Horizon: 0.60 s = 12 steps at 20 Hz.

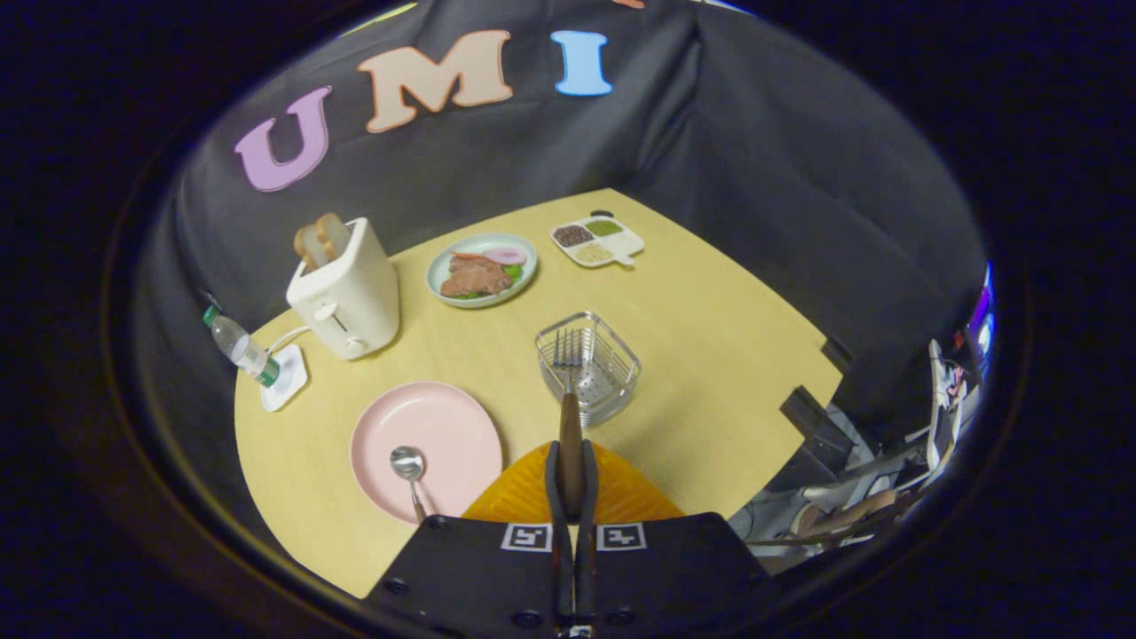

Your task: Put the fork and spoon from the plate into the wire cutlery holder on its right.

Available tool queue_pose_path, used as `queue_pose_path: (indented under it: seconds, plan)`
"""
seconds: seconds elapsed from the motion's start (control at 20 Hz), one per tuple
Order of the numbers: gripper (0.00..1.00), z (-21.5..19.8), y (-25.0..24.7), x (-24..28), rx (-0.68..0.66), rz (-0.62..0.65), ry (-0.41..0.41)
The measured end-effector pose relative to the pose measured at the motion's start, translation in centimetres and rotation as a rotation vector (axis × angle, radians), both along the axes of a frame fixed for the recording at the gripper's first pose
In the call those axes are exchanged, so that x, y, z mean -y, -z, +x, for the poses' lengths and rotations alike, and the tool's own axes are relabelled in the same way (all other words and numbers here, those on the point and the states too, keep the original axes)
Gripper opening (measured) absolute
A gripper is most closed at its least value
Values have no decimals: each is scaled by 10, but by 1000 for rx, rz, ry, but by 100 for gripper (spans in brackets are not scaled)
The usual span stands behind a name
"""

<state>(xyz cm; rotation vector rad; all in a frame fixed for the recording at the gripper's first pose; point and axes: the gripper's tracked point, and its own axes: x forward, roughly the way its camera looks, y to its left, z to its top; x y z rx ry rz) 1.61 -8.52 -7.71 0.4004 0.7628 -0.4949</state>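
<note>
The gripper (571,484) has its fingers (556,497) pinched on the brown wooden handle of a metal fork (569,417), both pressing it from either side, so that the fork stands out ahead of them with its tines over the near rim of the square wire cutlery holder (587,366); whether the tines touch the wire cannot be told. The holder sits on the pale yellow wooden bench (710,355), just to the right of a round pink plate (444,435). On that plate lies a metal spoon (409,475) with a brown handle, its bowl toward the plate's middle and its handle running to the near edge. Beyond the holder rests a light green plate of food (482,269), and to its right a white divided tray (597,240) with grains in its compartments. A cream toaster (346,288) holding two slices of bread stands at the left, near a clear plastic bottle (240,346) with a green cap.
</note>
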Motion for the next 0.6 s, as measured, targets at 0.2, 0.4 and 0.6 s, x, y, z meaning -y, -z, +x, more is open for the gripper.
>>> queue_pose_path:
  seconds: [0.2,0.4,0.6]
  plan:
    - [4,10,15,3,-108,38,-17]
    - [4,25,23,7,-168,79,-45]
    - [6,33,26,18,-199,119,-47]
